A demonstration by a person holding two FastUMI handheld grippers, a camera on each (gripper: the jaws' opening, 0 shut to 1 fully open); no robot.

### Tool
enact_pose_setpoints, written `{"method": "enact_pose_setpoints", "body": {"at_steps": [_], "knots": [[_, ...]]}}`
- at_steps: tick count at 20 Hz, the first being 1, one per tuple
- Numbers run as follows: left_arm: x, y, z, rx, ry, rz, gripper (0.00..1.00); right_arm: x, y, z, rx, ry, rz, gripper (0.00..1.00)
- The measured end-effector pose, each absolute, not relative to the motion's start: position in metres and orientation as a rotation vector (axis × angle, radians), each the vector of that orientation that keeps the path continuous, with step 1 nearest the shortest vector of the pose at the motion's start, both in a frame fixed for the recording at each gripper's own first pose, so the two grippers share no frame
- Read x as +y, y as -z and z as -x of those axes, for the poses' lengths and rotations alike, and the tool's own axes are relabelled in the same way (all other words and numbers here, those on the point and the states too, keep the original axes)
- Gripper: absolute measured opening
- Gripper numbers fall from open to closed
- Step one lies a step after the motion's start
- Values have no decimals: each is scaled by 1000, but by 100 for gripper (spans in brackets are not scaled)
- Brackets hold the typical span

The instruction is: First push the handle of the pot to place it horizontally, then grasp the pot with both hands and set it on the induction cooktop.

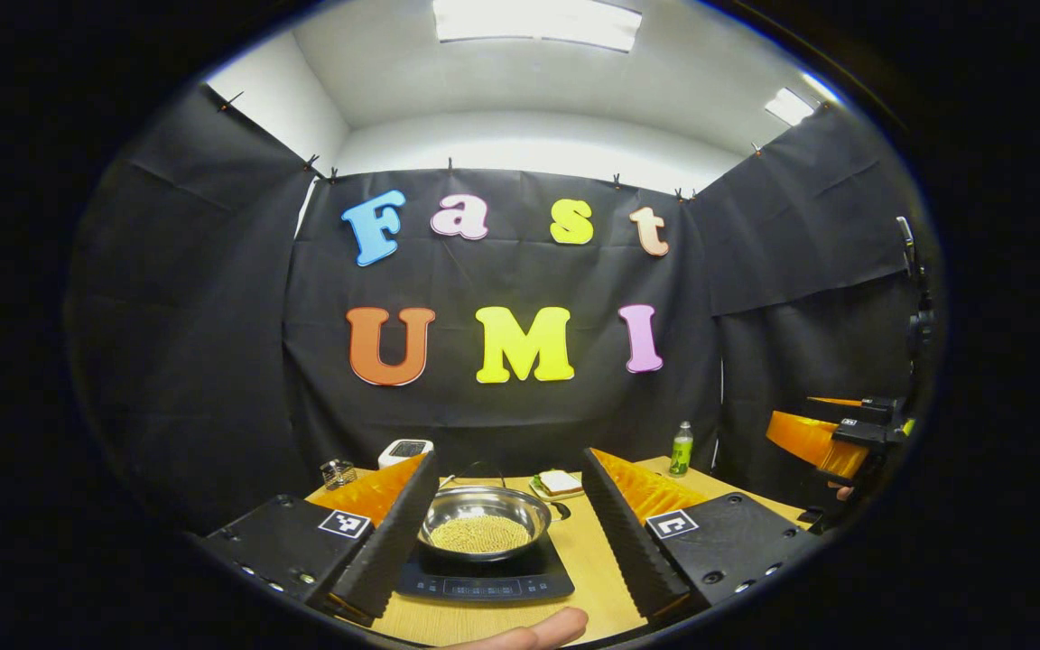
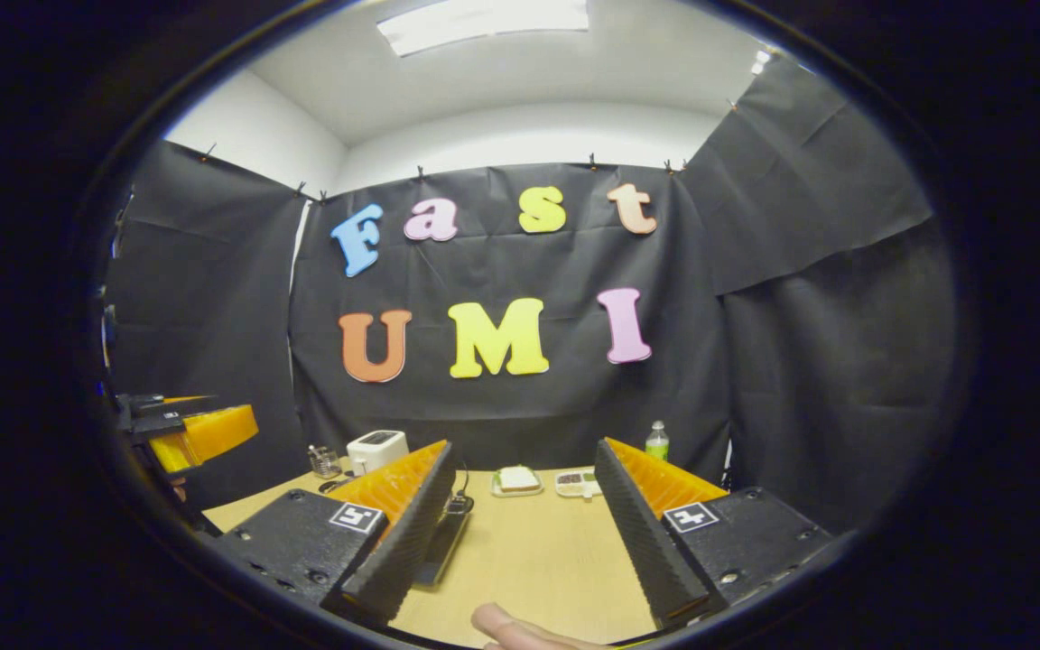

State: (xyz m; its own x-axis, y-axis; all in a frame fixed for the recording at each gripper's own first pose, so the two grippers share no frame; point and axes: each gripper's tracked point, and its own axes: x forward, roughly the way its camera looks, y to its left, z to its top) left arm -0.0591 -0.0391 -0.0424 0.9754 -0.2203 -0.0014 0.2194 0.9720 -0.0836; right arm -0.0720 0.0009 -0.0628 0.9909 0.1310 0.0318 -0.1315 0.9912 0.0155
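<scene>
Steel gleams at the centre of the left gripper view: the pot (image 1: 484, 522) is seen sitting on the induction cooktop (image 1: 484, 573), filled with small yellowish grains, its dark handle (image 1: 560, 511) pointing off to the right. The left tool (image 1: 502, 533) is held released, its two fingers spread wide to either side of the pot and touching nothing. A fingertip (image 1: 538, 629) is caught at the bottom edge. The light wooden surface (image 1: 588, 551) carries the cooktop, and behind the pot a plate with a sandwich (image 1: 559, 484) is made out, with a green bottle (image 1: 681, 449) farther right and a white toaster (image 1: 404, 451) at the back left. The right tool (image 1: 822, 438) is seen well off to the right, raised above the surface.

Over in the right gripper view, the right tool is likewise held released, fingers apart over bare wood, nothing between them. The cooktop's edge is glimpsed just beyond its left finger (image 2: 403, 533).
</scene>
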Motion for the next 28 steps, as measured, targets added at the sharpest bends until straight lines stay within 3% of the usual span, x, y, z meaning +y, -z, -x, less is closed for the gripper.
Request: {"method": "enact_pose_setpoints", "body": {"at_steps": [28], "knots": [[-47, 56, 69, -6, 268, 101, 95, 19, 72, 67, -9, -165, -48, 98]]}}
